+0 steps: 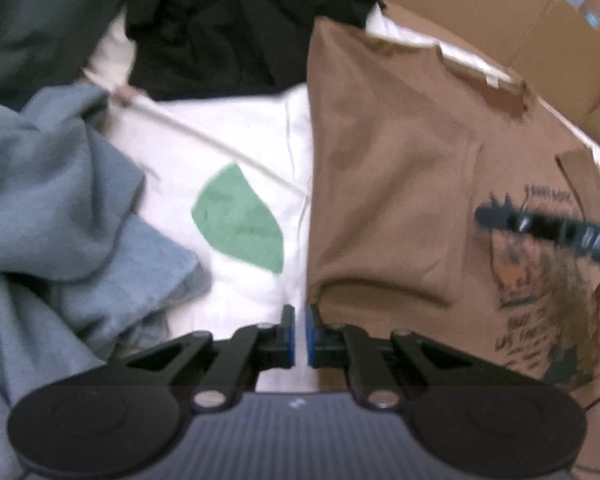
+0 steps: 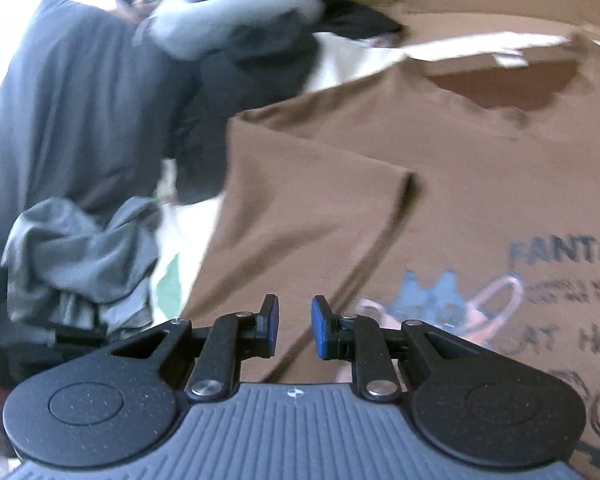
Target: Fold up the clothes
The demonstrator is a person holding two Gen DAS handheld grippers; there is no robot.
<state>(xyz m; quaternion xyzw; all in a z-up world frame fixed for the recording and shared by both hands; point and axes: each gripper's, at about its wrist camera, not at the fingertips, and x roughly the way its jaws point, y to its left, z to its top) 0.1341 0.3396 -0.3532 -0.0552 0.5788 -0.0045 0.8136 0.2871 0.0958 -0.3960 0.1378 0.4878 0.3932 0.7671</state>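
1. Left gripper (image 1: 299, 336) sits low over the bedding, its blue-padded fingers drawn almost together with only a thin slit between them. It hangs at the near left edge of a brown T-shirt (image 1: 392, 200). Whether a sliver of that edge is pinched between the pads cannot be told; the view is blurred.

2. Right gripper (image 2: 294, 328) hovers above the same shirt with its fingers parted by a modest gap. Nothing is between them.

3. In the left wrist view the right gripper's dark fingers reach in from the right, over the shirt's printed chest.

4. The brown T-shirt lies mostly flat, print side up, neck opening (image 2: 504, 92) towards the far side. Its left sleeve (image 1: 396, 216) is laid inward over the body, leaving a straight left edge.

5. Beneath it is a white sheet (image 1: 228, 132) with a green leaf shape (image 1: 240, 220).

6. Crowding the left side are a crumpled blue-grey garment (image 1: 68, 216) and a black garment (image 1: 228, 28). Cardboard (image 1: 500, 16) stands behind the shirt.

7. Risks, as a judgement: if the left gripper has only a thin bite of cloth, the hem could slip out when lifted and the sleeve fold could fall open.

8. A grab that goes too deep could catch the white sheet along with the shirt and drag both.

9. The blue-grey garment lies near enough that a sweeping fold could snag it.
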